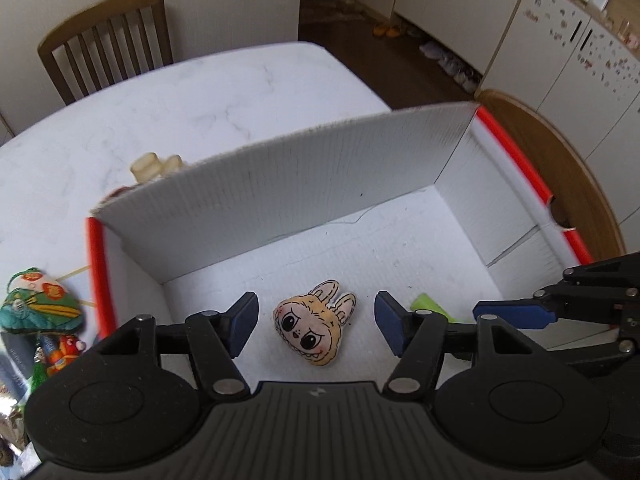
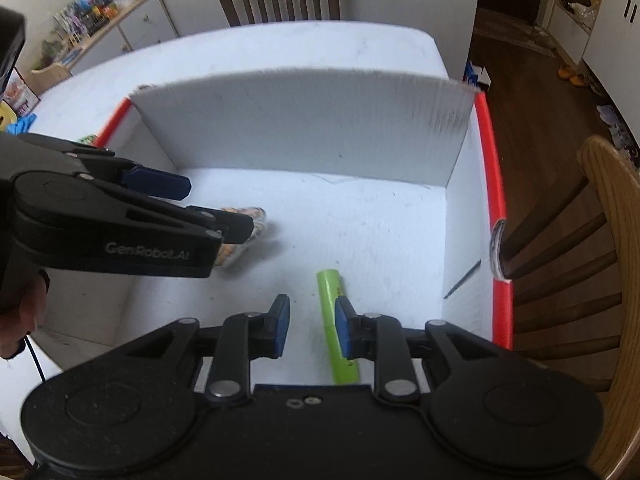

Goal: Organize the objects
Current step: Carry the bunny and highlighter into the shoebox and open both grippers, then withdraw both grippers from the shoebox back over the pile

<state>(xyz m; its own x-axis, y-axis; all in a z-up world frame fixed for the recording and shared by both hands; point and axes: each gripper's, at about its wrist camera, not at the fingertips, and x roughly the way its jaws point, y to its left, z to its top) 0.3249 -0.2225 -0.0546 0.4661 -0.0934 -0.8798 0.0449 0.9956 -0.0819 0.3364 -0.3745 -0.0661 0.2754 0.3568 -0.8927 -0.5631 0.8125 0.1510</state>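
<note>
A white cardboard box [image 1: 312,184] with red edges stands on the white table; it also shows in the right wrist view [image 2: 304,132]. A yellow bunny-eared monster-face plush [image 1: 314,328] lies on the box floor. My left gripper [image 1: 316,324] is open above it, fingers either side, not touching; it also shows in the right wrist view [image 2: 212,208], partly hiding the plush [image 2: 256,224]. A green stick [image 2: 336,328] lies on the box floor, also seen in the left wrist view [image 1: 430,306]. My right gripper [image 2: 312,328] is open and empty, its right finger over the stick.
A colourful pouch and small toys [image 1: 40,312] lie on the table left of the box. A cream object [image 1: 156,166] sits behind the box wall. Wooden chairs stand at the far side [image 1: 108,44] and right [image 2: 608,248]. A dark floor lies beyond.
</note>
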